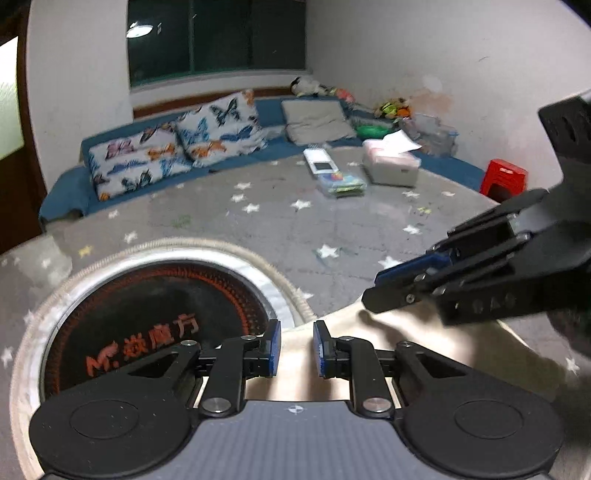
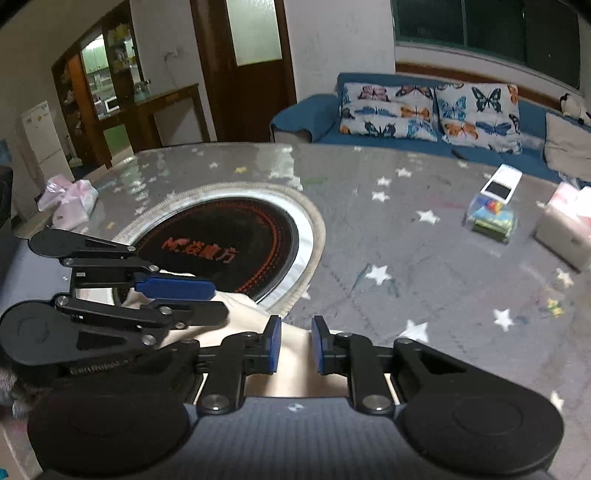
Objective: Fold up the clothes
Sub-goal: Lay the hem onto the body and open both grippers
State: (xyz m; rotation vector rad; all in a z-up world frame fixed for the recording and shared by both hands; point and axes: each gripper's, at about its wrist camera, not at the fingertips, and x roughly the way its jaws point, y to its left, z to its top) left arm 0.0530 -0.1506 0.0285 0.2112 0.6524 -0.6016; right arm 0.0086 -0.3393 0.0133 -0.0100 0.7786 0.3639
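Left wrist view: left gripper with fingers apart over a beige garment lying at the near edge of the star-patterned table, just right of the round black cooktop. Right gripper, fingers likewise apart, hovers above the same cloth; neither clamps it.

White walls; dark window reflecting a ceiling lamp. Blue sofa with butterfly cushions below it. Brown door and wooden cabinet left.
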